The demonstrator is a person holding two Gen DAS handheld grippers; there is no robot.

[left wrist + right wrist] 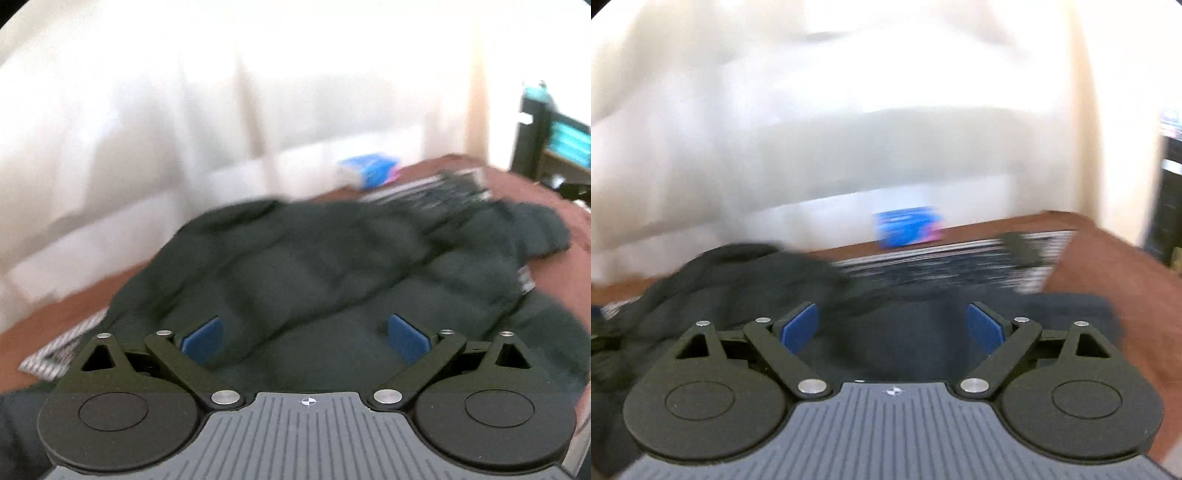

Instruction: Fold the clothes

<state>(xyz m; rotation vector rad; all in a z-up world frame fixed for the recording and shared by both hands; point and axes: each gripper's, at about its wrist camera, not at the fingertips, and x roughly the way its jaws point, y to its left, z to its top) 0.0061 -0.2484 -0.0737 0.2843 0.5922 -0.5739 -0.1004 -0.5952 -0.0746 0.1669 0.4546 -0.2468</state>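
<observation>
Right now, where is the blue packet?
In both wrist views the blue packet sits at the far edge of the brown surface against the white curtain, beyond the dark garment and the striped cloth.

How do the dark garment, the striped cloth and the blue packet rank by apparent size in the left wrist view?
1. dark garment, largest by far
2. striped cloth, mostly covered, so true size unsure
3. blue packet, smallest, also farthest away

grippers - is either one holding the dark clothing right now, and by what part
Nothing is held. The left gripper and right gripper both stand open above the dark garment, pads apart.
</observation>
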